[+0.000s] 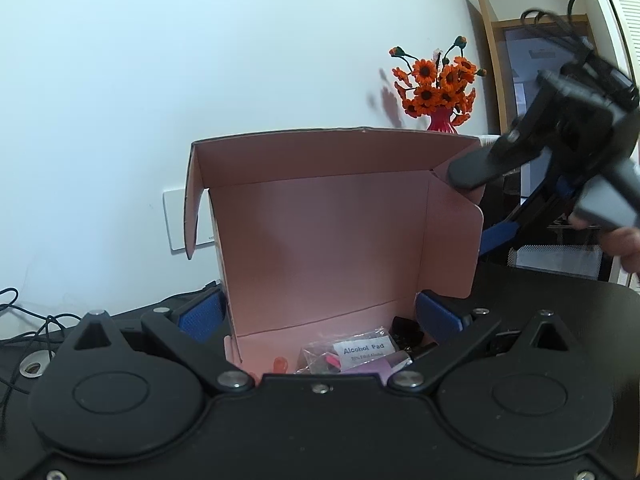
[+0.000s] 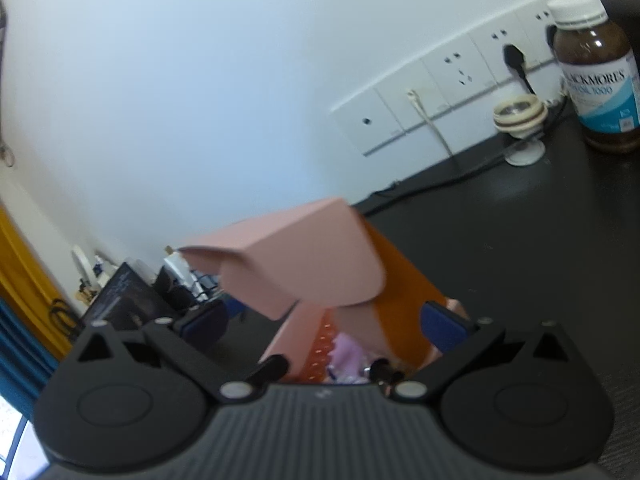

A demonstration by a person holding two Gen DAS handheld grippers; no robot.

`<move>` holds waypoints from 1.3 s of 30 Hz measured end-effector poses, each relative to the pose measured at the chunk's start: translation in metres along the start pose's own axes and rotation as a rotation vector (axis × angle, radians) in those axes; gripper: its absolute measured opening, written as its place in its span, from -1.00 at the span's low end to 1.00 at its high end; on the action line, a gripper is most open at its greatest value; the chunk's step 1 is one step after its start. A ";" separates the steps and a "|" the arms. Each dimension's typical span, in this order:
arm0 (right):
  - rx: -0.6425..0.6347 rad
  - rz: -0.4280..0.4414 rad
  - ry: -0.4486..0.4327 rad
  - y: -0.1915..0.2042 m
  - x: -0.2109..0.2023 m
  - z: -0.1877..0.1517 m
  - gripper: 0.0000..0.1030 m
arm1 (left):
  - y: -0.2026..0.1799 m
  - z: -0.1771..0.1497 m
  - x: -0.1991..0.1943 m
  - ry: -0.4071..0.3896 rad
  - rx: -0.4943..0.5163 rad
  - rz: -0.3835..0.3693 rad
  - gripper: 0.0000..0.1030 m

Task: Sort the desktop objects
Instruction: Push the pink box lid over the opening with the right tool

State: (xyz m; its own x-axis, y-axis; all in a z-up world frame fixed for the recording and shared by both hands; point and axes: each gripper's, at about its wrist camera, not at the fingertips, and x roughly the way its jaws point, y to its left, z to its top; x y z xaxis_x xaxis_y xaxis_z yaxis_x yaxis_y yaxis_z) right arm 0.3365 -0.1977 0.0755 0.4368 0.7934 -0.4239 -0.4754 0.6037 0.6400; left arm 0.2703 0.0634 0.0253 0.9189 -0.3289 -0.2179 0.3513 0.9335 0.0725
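An open pink cardboard box (image 1: 328, 232) stands on the black desk with its lid up. Inside lie an alcohol pad packet (image 1: 362, 350), a small orange item (image 1: 280, 364) and dark items (image 1: 406, 330). My left gripper (image 1: 320, 316) is open, its blue pads on either side of the box's front. My right gripper shows in the left wrist view (image 1: 568, 168) at the box's upper right flap. In the right wrist view my right gripper (image 2: 324, 320) is open above the box (image 2: 320, 264), looking down into it past a side flap.
A red vase of orange flowers (image 1: 436, 88) stands behind the box. A brown Blackmores bottle (image 2: 596, 72) and a small cream stand (image 2: 520, 124) sit by wall sockets (image 2: 440, 96) with cables. Cables (image 1: 32, 328) lie at the desk's left.
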 end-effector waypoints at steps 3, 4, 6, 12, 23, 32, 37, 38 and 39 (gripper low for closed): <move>-0.006 0.017 0.006 0.007 -0.001 0.001 0.99 | -0.004 0.000 -0.004 -0.001 -0.013 0.002 1.00; 0.002 0.018 0.006 0.007 0.000 0.002 0.99 | -0.004 0.000 -0.003 0.001 -0.021 0.001 1.00; 0.045 0.029 0.008 0.005 0.004 0.002 0.99 | -0.004 -0.001 -0.006 0.009 -0.024 0.007 1.00; 0.073 0.016 -0.018 0.002 0.012 0.004 0.99 | -0.010 -0.002 -0.007 0.006 -0.002 0.031 1.00; 0.081 -0.027 -0.022 -0.006 0.026 0.005 0.99 | -0.023 -0.009 -0.014 0.034 0.065 0.051 1.00; 0.081 -0.027 0.033 -0.013 0.022 -0.012 0.99 | -0.021 -0.016 -0.024 0.117 0.061 -0.024 1.00; 0.051 -0.026 0.040 -0.008 0.015 -0.015 0.99 | -0.018 -0.016 -0.026 0.150 0.028 -0.056 1.00; 0.041 -0.025 0.040 -0.005 0.012 -0.016 0.99 | -0.018 -0.017 -0.026 0.155 0.030 -0.057 1.00; 0.032 -0.023 0.041 -0.003 0.009 -0.016 0.99 | -0.019 -0.017 -0.026 0.160 0.033 -0.058 1.00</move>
State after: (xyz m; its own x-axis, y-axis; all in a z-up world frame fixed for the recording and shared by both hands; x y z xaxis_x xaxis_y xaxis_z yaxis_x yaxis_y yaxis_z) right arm 0.3295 -0.1909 0.0591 0.4155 0.7822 -0.4643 -0.4408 0.6196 0.6494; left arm 0.2372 0.0569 0.0131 0.8575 -0.3530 -0.3742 0.4114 0.9073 0.0870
